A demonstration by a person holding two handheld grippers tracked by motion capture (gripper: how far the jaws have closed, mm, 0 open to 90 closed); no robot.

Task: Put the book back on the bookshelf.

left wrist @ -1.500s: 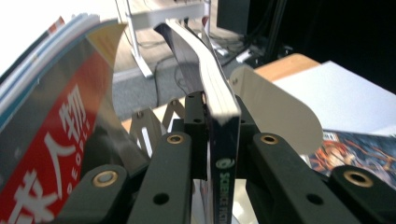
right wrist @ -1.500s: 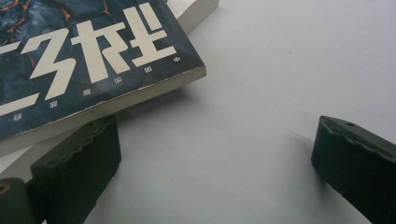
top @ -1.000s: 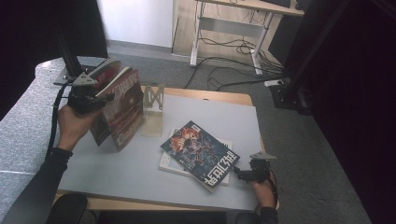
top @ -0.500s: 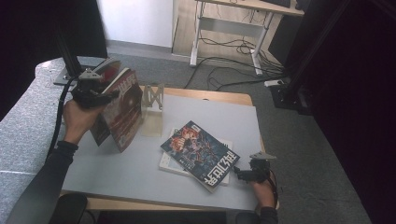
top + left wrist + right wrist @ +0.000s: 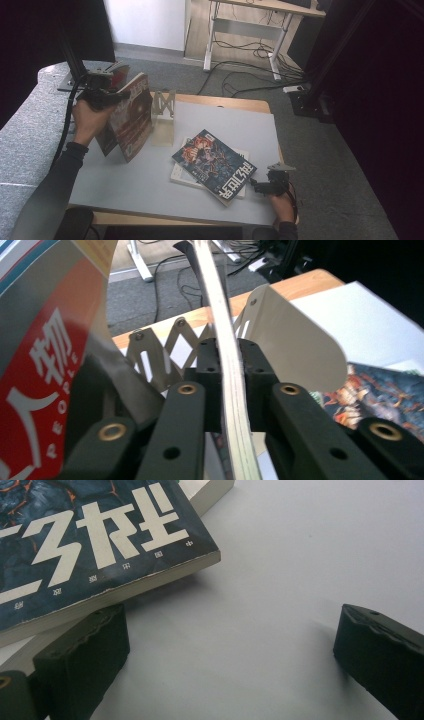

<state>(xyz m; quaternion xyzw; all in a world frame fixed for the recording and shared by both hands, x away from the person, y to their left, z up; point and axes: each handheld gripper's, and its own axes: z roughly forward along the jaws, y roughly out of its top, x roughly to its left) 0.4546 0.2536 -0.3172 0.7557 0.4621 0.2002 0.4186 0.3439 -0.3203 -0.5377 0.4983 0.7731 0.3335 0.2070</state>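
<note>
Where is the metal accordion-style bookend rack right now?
In the high view the metal accordion-style bookend rack stands at the far left of the grey table, just right of the magazines held upright by the left gripper.

magazine (image 5: 215, 165) on book (image 5: 181, 172), rack (image 5: 163, 105) behind

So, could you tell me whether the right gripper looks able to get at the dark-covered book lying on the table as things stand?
Probably yes. The right gripper sits with open jaws at the corner of the dark-covered book, with only bare table between, and one finger already lies beside the book's edge.
</note>
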